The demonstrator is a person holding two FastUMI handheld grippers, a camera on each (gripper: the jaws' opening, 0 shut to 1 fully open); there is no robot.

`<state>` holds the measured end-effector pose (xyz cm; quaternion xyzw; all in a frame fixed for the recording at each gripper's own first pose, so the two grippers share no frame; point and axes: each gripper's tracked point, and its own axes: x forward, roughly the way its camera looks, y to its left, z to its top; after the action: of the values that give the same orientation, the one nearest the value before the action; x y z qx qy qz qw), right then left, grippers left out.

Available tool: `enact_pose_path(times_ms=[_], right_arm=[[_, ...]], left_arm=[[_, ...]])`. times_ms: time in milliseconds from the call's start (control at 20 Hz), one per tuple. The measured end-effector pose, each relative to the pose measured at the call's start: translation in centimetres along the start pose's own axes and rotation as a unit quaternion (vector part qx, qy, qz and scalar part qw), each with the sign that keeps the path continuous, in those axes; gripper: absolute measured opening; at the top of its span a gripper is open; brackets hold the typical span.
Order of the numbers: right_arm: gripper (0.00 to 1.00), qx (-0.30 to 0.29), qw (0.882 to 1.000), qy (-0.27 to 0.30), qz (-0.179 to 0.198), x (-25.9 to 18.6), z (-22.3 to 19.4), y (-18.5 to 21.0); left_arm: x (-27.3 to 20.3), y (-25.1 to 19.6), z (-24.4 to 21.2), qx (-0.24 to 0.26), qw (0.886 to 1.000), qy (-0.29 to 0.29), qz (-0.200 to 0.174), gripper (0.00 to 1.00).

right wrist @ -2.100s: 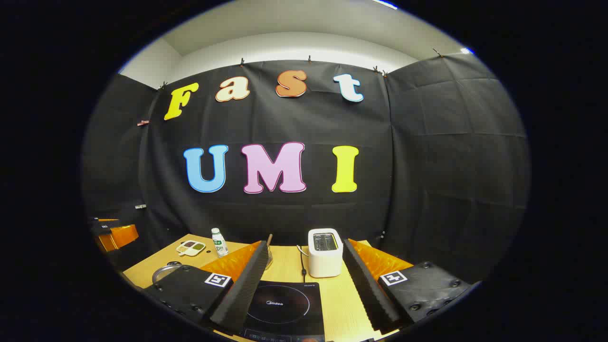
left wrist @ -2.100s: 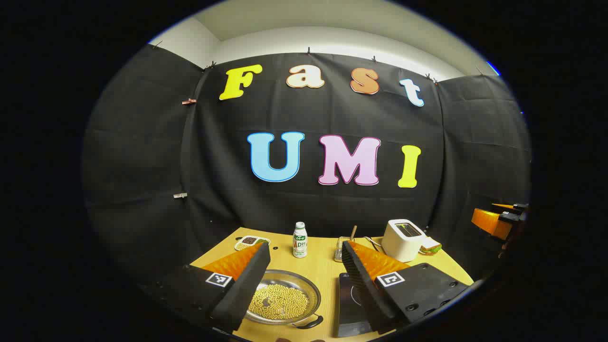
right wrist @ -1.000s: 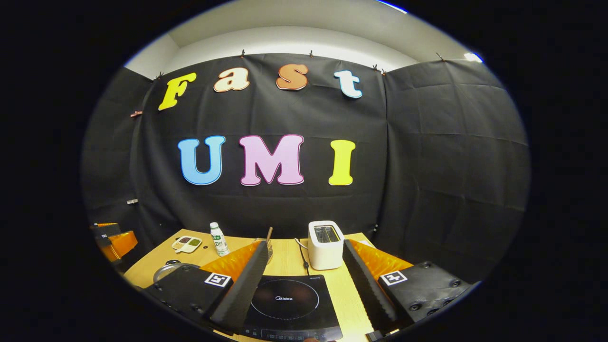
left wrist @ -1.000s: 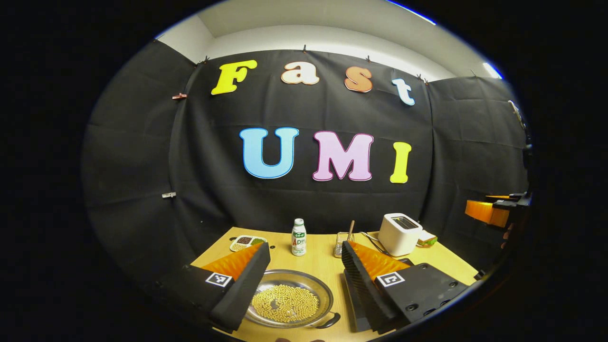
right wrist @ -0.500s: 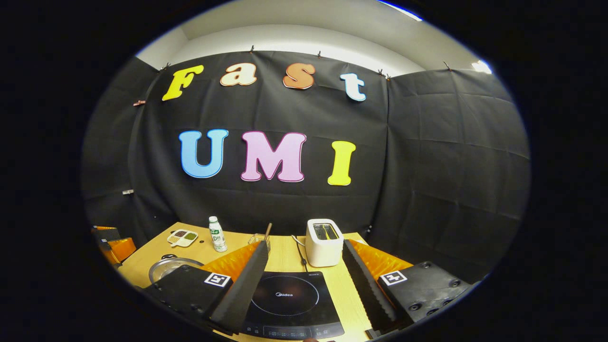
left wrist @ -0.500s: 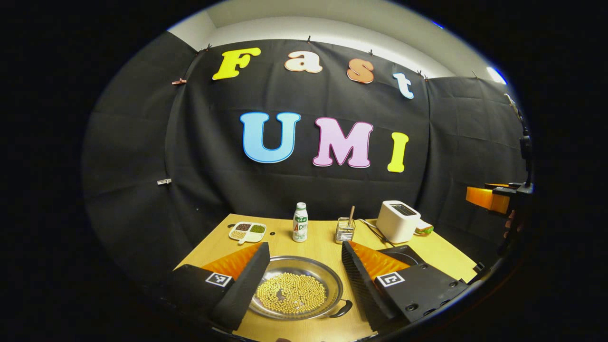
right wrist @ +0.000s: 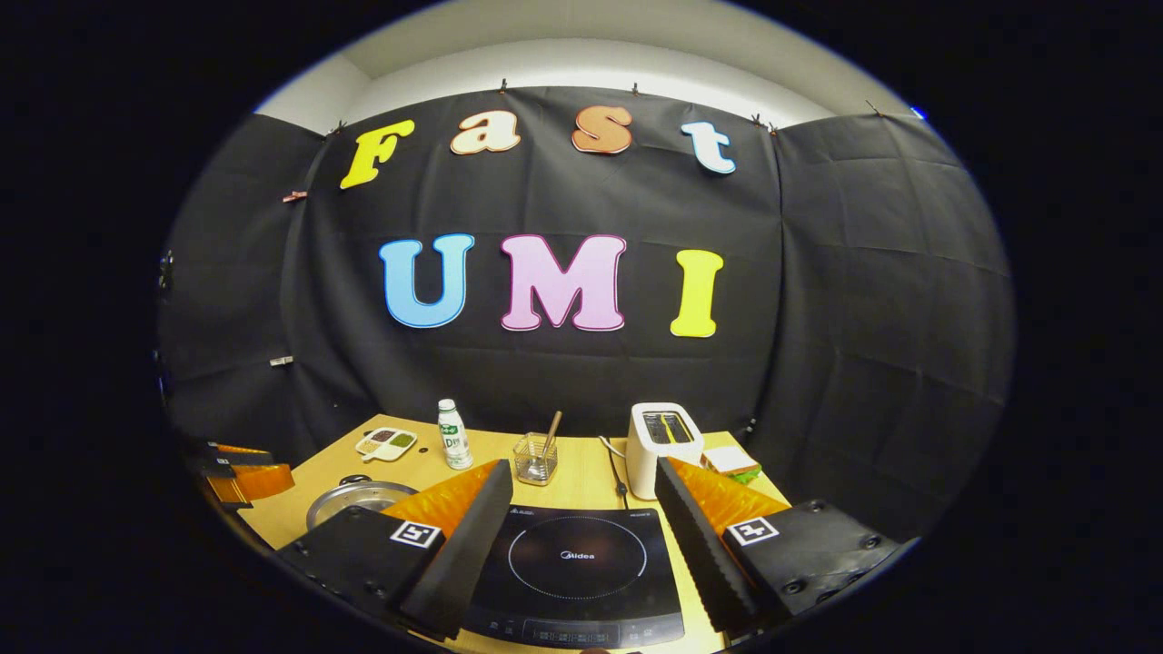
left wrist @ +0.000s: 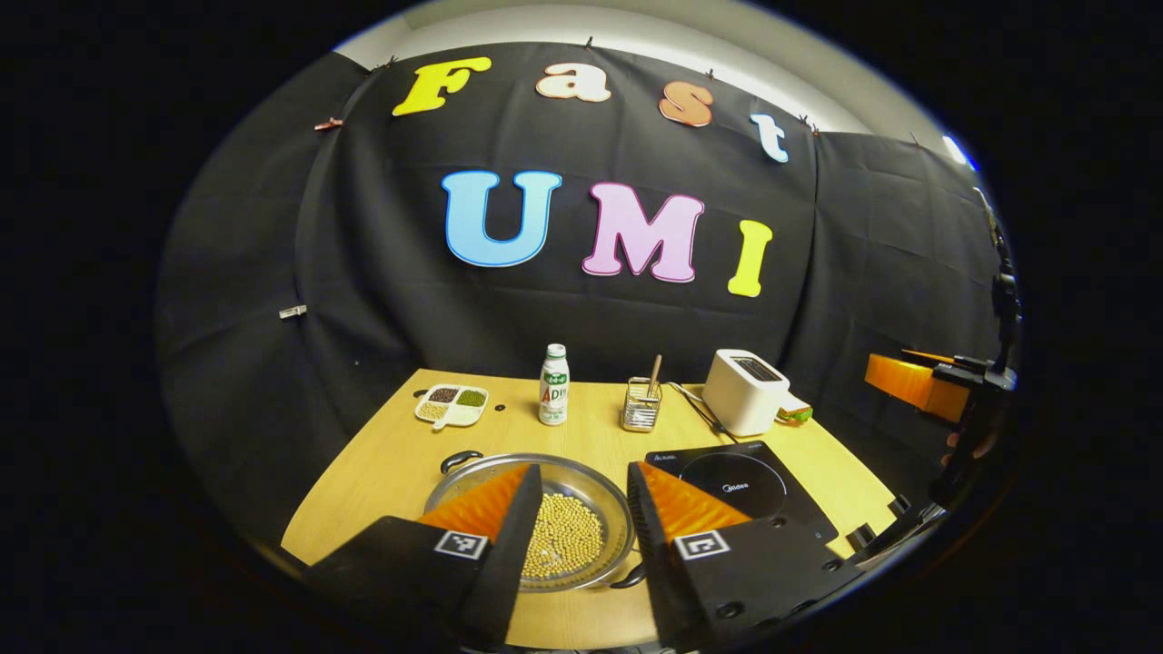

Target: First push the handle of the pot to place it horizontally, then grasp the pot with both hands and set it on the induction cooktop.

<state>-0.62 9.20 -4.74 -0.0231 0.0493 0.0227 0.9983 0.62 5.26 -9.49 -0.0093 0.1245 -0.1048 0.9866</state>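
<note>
A shallow steel pot (left wrist: pixel 581 490) full of yellow beans sits on the wooden table (left wrist: pixel 382 472). One black handle (left wrist: pixel 461 459) points to the far left and the other (left wrist: pixel 629 577) to the near right. My left gripper (left wrist: pixel 581 477) hovers above the pot, open, its fingers fairly close together with nothing between them. The black induction cooktop (left wrist: pixel 740 486) lies just right of the pot. My right gripper (right wrist: pixel 583 472) hangs open over the cooktop (right wrist: pixel 577 563), and the pot (right wrist: pixel 354 498) lies to its left. The right gripper (left wrist: pixel 913 381) also shows at the far right of the left gripper view.
Along the back of the table stand a small divided dish of beans (left wrist: pixel 452 404), a white bottle (left wrist: pixel 551 372), a wire holder with a stick (left wrist: pixel 641 409), a white toaster (left wrist: pixel 743 391) and a sandwich (left wrist: pixel 795 413). A cable (right wrist: pixel 618 477) runs behind the cooktop.
My left gripper has risen and tipped down over the pot, bringing both handles into sight, and its fingers have drawn closer together. The right gripper shifted slightly, still open over the cooktop.
</note>
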Motion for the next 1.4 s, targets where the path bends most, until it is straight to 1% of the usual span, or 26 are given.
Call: enact_pose_path(times_ms=[50,100,150,200,250,300,350,450,500,650,850,1050,1150,1250,1400], right_arm=[[0.98,0.002,1.000,-0.001,0.003,0.3,0.0,-0.2],[0.98,0.004,1.000,0.001,0.005,0.7,-0.2,-0.4],[0.98,0.009,1.000,0.003,0.008,0.9,-0.3,-0.6],[0.98,0.014,1.000,0.002,0.010,1.1,-0.2,-0.8],[0.98,0.018,1.000,0.000,0.012,1.3,-0.1,-1.0],[0.98,0.018,1.000,0.000,0.011,1.5,-0.3,-1.3],[0.98,0.019,1.000,0.002,0.011,1.7,-0.4,-1.6],[0.98,0.023,1.000,0.006,0.010,2.0,-0.8,-2.1],[0.98,0.025,1.000,0.010,0.011,2.1,-1.0,-2.3],[0.98,0.028,0.999,0.013,0.008,2.4,-1.3,-3.0],[0.98,0.030,0.999,0.027,0.007,2.5,-2.2,-3.8],[0.98,0.041,0.999,0.025,0.000,2.6,-1.9,-4.8],[0.98,0.044,0.999,0.017,-0.005,2.5,-1.4,-5.4],[0.98,0.049,0.999,0.011,-0.009,2.6,-1.1,-5.9],[0.98,0.055,0.998,0.017,-0.002,2.7,-1.5,-5.7]], left_arm=[[0.2,-0.2,-0.7,-0.001,1.000,0.012,-0.003,0.51],[0.3,-0.4,-1.5,-0.004,1.000,0.026,-0.008,0.47],[0.3,-0.5,-2.5,-0.007,0.999,0.042,-0.010,0.41],[0.3,-0.4,-3.5,-0.009,0.998,0.056,-0.011,0.37],[0.3,-0.3,-4.3,-0.009,0.997,0.071,-0.009,0.29],[0.4,-0.1,-5.3,-0.006,0.996,0.086,-0.007,0.28],[0.4,-0.2,-6.4,-0.003,0.995,0.100,-0.009,0.20],[0.4,-0.3,-8.4,0.001,0.991,0.131,-0.012,0.09],[0.3,-0.3,-9.1,0.000,0.990,0.143,-0.012,0.06],[0.8,-1.7,-11.2,0.002,0.985,0.171,-0.036,0.05],[1.2,-1.6,-14.6,0.062,0.975,0.209,-0.052,0.05],[1.5,-1.7,-18.9,0.108,0.959,0.253,-0.072,0.05],[1.7,-1.6,-20.5,0.117,0.952,0.272,-0.076,0.05],[2.3,-1.6,-21.6,0.113,0.949,0.284,-0.078,0.05],[2.9,-1.8,-23.0,0.117,0.942,0.304,-0.082,0.05]])
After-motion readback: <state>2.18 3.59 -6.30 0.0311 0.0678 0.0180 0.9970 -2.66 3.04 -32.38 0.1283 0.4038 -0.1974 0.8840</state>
